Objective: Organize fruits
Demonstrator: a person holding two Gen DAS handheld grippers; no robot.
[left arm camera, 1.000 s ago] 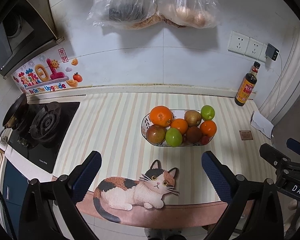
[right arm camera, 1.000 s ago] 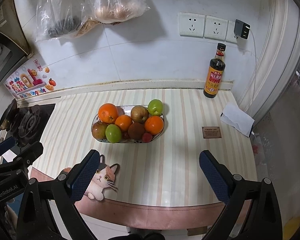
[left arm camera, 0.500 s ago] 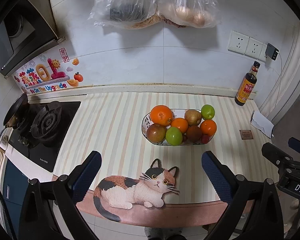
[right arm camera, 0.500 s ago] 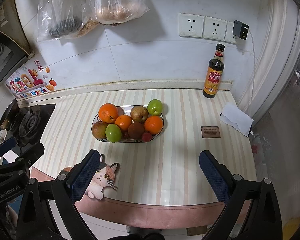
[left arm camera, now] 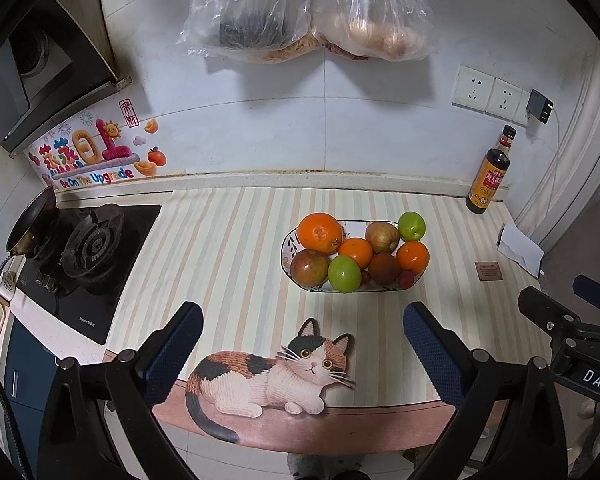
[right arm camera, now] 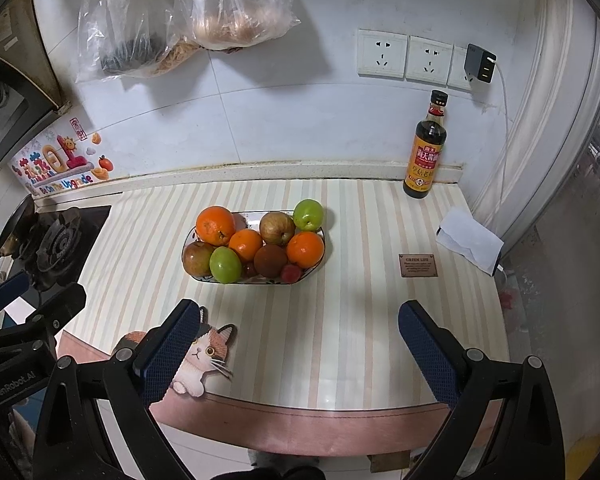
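A white oval fruit bowl (left arm camera: 290, 240) (right arm camera: 188, 240) stands mid-counter, piled with oranges (left arm camera: 321, 233) (right arm camera: 215, 225), green apples (left arm camera: 344, 273) (right arm camera: 225, 265), brownish apples (left arm camera: 309, 267) (right arm camera: 277, 228), a brown kiwi-like fruit (left arm camera: 385, 268) (right arm camera: 271, 260) and small red fruits (right arm camera: 291, 273). My left gripper (left arm camera: 300, 340) is open and empty, above the counter's front edge, well short of the bowl. My right gripper (right arm camera: 296, 340) is also open and empty, in front and to the right of the bowl.
A cat-shaped mat (left arm camera: 268, 380) (right arm camera: 198, 356) lies at the front edge. A soy sauce bottle (left arm camera: 490, 172) (right arm camera: 426, 148) stands at the back right. A gas stove with a pan (left arm camera: 80, 248) is at left. A white tissue pack (right arm camera: 470, 240) and small card (right arm camera: 418, 265) lie at right. Bags (left arm camera: 308, 8) hang on the wall.
Both views have shifted only slightly; the grippers stay open and the fruit has not moved.
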